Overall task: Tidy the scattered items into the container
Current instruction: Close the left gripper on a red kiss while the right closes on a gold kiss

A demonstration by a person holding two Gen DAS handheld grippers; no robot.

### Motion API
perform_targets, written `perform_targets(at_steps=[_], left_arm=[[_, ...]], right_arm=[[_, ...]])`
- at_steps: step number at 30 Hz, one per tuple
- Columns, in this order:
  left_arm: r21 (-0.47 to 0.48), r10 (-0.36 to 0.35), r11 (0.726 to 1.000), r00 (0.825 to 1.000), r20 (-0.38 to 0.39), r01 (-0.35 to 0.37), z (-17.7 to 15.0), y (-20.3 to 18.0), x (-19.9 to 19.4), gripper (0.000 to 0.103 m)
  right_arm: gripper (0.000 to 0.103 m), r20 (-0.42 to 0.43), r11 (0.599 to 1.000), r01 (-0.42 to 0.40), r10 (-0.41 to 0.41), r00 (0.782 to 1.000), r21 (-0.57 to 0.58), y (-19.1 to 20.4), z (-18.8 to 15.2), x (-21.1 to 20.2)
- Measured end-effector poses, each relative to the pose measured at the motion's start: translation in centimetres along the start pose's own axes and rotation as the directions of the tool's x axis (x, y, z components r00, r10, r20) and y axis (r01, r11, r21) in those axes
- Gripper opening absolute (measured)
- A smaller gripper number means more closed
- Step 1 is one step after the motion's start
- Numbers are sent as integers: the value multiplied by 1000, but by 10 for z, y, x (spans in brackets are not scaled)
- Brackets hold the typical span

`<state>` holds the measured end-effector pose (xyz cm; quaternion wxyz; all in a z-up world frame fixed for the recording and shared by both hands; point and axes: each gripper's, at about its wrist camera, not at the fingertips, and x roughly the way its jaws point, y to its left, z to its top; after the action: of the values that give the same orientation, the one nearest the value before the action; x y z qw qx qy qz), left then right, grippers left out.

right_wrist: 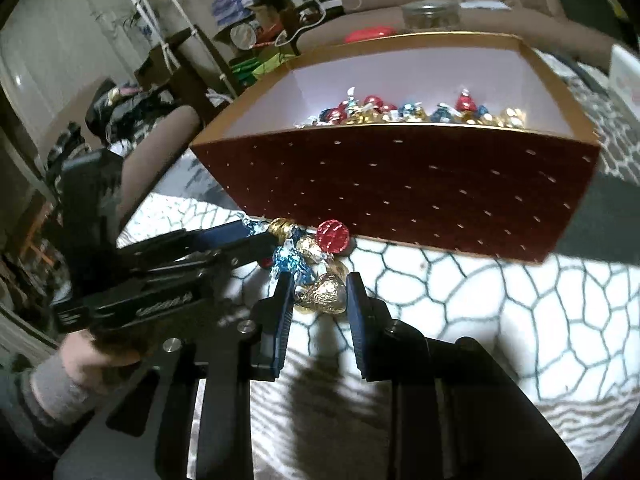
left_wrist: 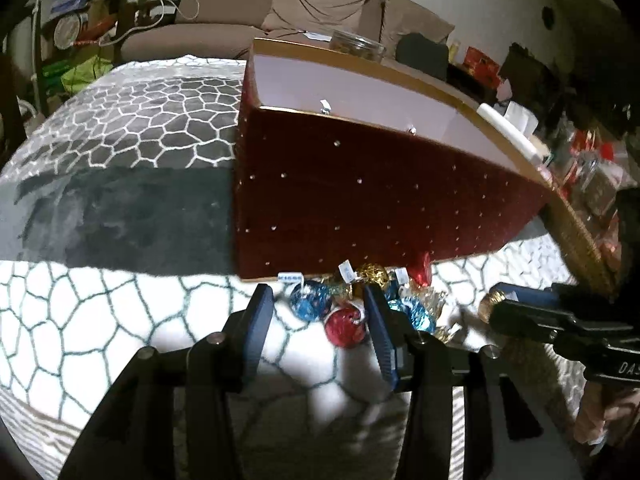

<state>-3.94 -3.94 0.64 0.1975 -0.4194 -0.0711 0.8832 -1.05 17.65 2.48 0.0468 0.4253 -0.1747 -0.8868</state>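
Note:
A dark red box (left_wrist: 380,200) with a gold rim stands on a patterned blanket; the right wrist view shows it (right_wrist: 400,184) holding several foil-wrapped candies (right_wrist: 400,112). A small pile of loose candies lies against its front wall. My left gripper (left_wrist: 318,300) is open, its jaws around a blue candy (left_wrist: 310,300) and a red candy (left_wrist: 345,326). My right gripper (right_wrist: 318,286) is open, its jaws on either side of a gold candy (right_wrist: 326,294), apart from it. A red candy (right_wrist: 332,236) lies beyond. The right gripper shows from the side in the left wrist view (left_wrist: 496,304).
The honeycomb-patterned blanket (left_wrist: 120,312) covers the surface, with a dark grey band (left_wrist: 120,216) to the left of the box. A glass jar (right_wrist: 430,16) and a sofa stand behind the box. Cluttered shelves are at the far left.

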Motion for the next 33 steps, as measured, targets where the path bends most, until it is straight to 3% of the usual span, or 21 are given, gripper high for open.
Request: perform_targets(at_steps=[4,6,13,15,19,25,27,30,33], left_arm=[[4,-6,1000,1000,2,6,0,-1,0,43],[17,-6,1000,1000,0,6,0,-3,-1,30],[39,0,999,1000,-1,0,-5,-3,-11,28],[50,-3,999,1000,-7,3,-8,-6,-14,21],[80,7,997,1000,-27,-5,-16,-14,-19,20],[83,61,995,998,-35,-58,-24,-17,-22,24],[50,76,996,997,-17,-75,-21,-11,-21,43],[47,85,995,996,-3,-85,-14,-8,-14,45],[114,96,989,995,-22,-93,-11,-15,-2,45]], right_arm=[[25,15,1000,4,-4,1000,11,-3,-2,-7],[25,13,1000,5,-6,1000,17,-3,-3,-7],[25,12,1000,14,-14,1000,13,-7,-6,-14],[25,17,1000,14,-15,1000,11,-7,-6,-18],[25,33,1000,18,-18,999,-1,-4,-3,-29],[25,31,999,33,-32,999,-15,0,-5,-42],[25,29,999,36,-36,999,-12,-1,-9,-44],[25,18,999,37,-36,999,-7,-1,-16,-43],[25,9,999,37,-37,999,-6,-2,-18,-39]])
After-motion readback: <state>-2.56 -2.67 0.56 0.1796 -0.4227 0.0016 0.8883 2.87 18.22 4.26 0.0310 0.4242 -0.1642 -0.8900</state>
